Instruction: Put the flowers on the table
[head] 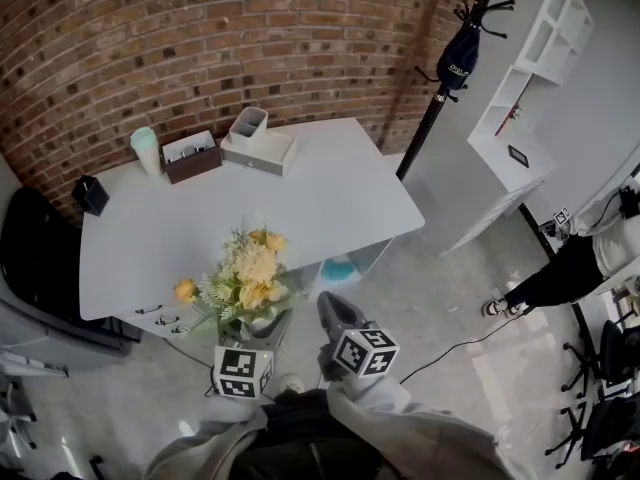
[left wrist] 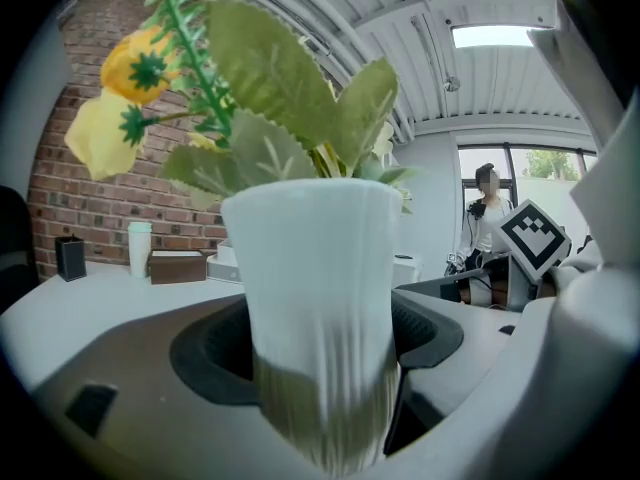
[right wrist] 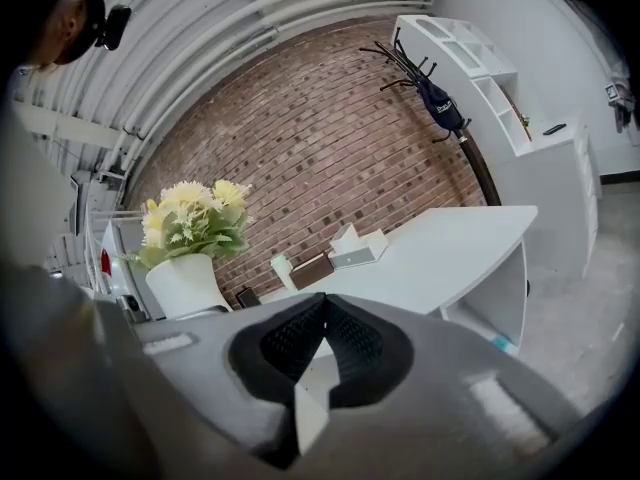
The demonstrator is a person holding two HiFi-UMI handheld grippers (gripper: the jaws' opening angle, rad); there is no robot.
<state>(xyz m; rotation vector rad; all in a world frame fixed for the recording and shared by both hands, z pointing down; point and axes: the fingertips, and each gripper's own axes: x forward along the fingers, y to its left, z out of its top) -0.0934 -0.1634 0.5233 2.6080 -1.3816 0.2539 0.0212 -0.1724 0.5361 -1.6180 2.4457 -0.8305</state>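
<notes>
A bunch of yellow and cream flowers [head: 248,273] stands in a white ribbed vase [left wrist: 318,298]. My left gripper [left wrist: 320,368] is shut on the vase's lower body and holds it upright in the air, just off the near edge of the white table [head: 300,198]. In the head view the left gripper [head: 266,330] sits under the blooms. My right gripper [head: 330,310] hovers beside it to the right, off the table edge. In the right gripper view its jaws [right wrist: 322,313] meet with nothing between them, and the flowers [right wrist: 192,218] show at left.
At the table's far side stand a pale cup [head: 146,150], a brown box [head: 192,156], a grey organiser [head: 258,146] and a black item [head: 92,194]. A coat stand [head: 450,58] and white shelves [head: 530,58] are at right; a person [head: 570,268] stands beyond them.
</notes>
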